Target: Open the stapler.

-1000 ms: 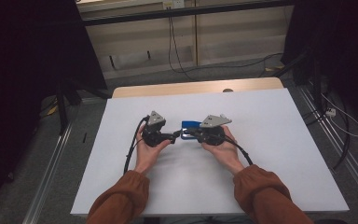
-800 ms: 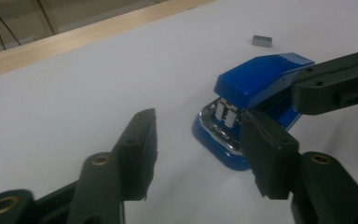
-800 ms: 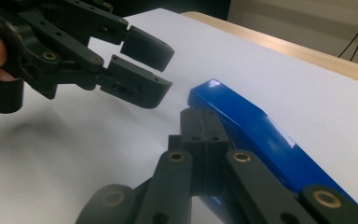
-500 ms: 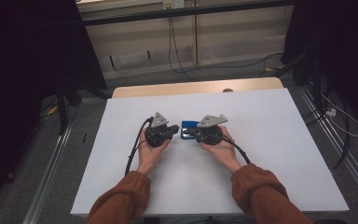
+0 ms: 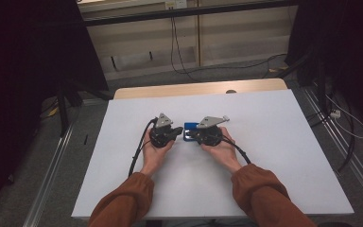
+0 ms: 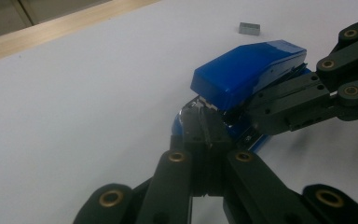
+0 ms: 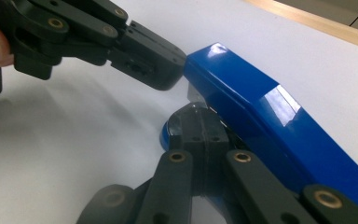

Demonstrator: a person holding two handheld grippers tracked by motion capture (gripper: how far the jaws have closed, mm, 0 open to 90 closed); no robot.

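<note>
Two hand-held grippers meet at blue stapler point(image 5: 189, 131), lying left-right.

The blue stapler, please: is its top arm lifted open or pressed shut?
Open: the blue stapler's top arm angles up off its base, a gap showing beneath its front end.

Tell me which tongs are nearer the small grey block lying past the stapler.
Right. The right tongs sit at the blue stapler on the side toward the small grey block; the left tongs are on the stapler's opposite side, farther off.
</note>
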